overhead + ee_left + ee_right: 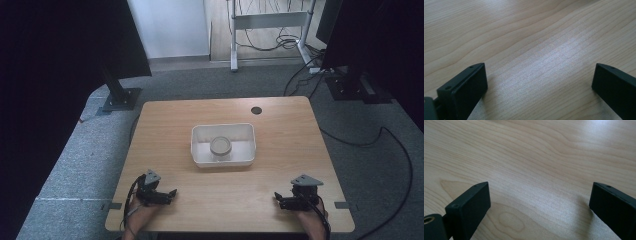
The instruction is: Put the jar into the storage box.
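**Both grippers wait at the near edge, and the tub sits far ahead in the middle**

A white tub (223,145) sits in the middle of the wooden table (280,120). It is shaped like a box with round corners, and it looks like smooth plastic. Its long side runs from left to right. Inside it stands a small round jar (220,146) that looks see-through, with a pale top. I cannot tell if the top is a lid.

The left gripper (165,196) rests at the near left edge of the table. The right gripper (281,201) rests at the near right edge. Both point in toward the middle of the table. The tub lies farther away than both, and between them. From the left gripper it is ahead and to the right. From the right gripper it is ahead and to the left. Both are well apart from the tub, and neither looks clearly nearer.

In the left gripper view, the black jaws stand wide apart with nothing between them but bare wood. The right gripper view looks the same: jaws spread wide and holding nothing. The jaws are flat, dark and blocky. The wood is pale, with wavy lines in it.

I think the next move is a reach forward and inward to the tub or the jar.
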